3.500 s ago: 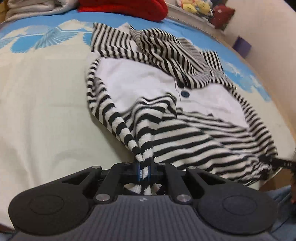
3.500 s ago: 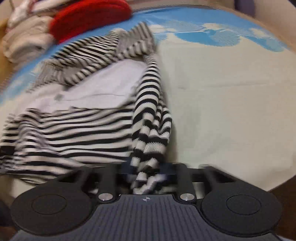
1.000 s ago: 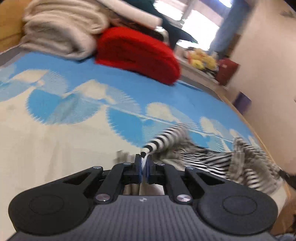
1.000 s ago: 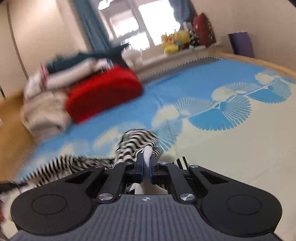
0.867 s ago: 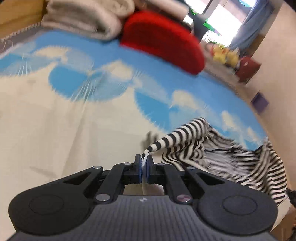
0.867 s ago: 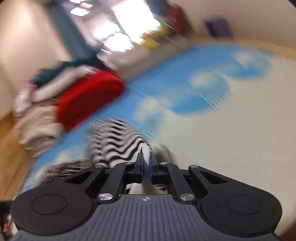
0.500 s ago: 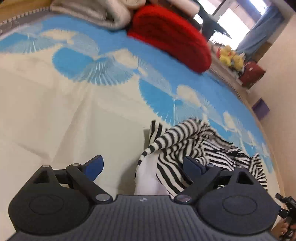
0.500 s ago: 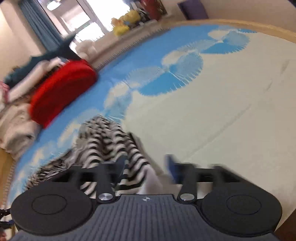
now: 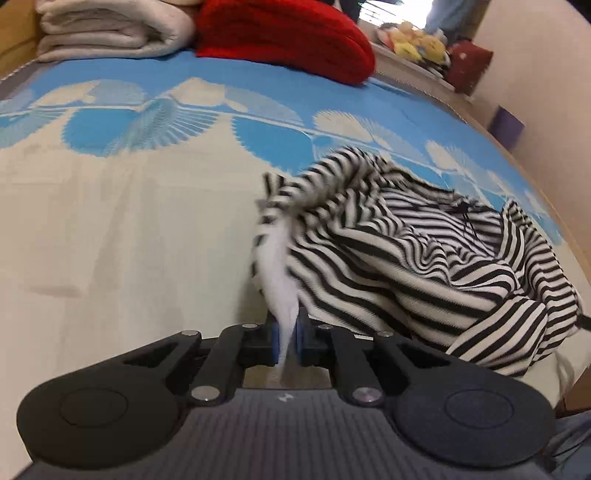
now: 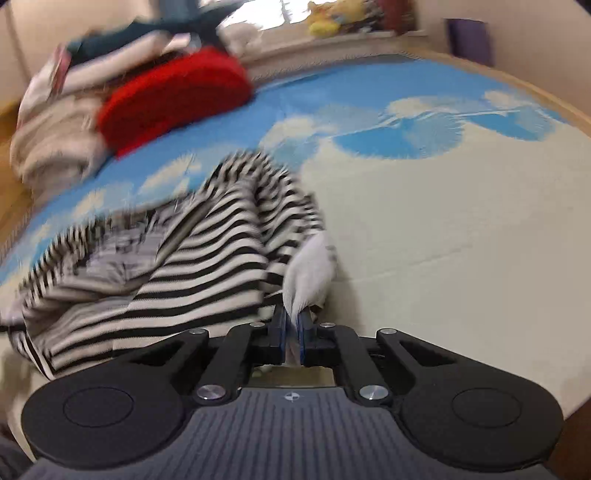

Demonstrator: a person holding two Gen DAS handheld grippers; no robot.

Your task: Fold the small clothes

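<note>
A black-and-white striped garment (image 9: 406,251) lies crumpled in a heap on the cream and blue mat (image 9: 110,221). My left gripper (image 9: 286,325) is at the heap's left side, its jaws closing with a white fold (image 9: 279,266) of the garment pinched between the blue pads. In the right wrist view the same garment (image 10: 207,258) spreads to the left, blurred. My right gripper (image 10: 291,325) is shut on a white fold (image 10: 310,269) at the heap's right side. Both grippers point down at the mat.
A red cushion (image 9: 284,33) and folded beige blankets (image 9: 110,29) lie at the far end of the mat. Plush toys (image 9: 413,44) sit on a ledge beyond. A purple box (image 9: 506,125) stands by the wall. The mat's wooden edge (image 10: 535,99) runs along the right.
Both grippers let go of the striped cloth and stood open half a second ago. They have since sunk toward the mat and closed on white folds at the heap's two sides.
</note>
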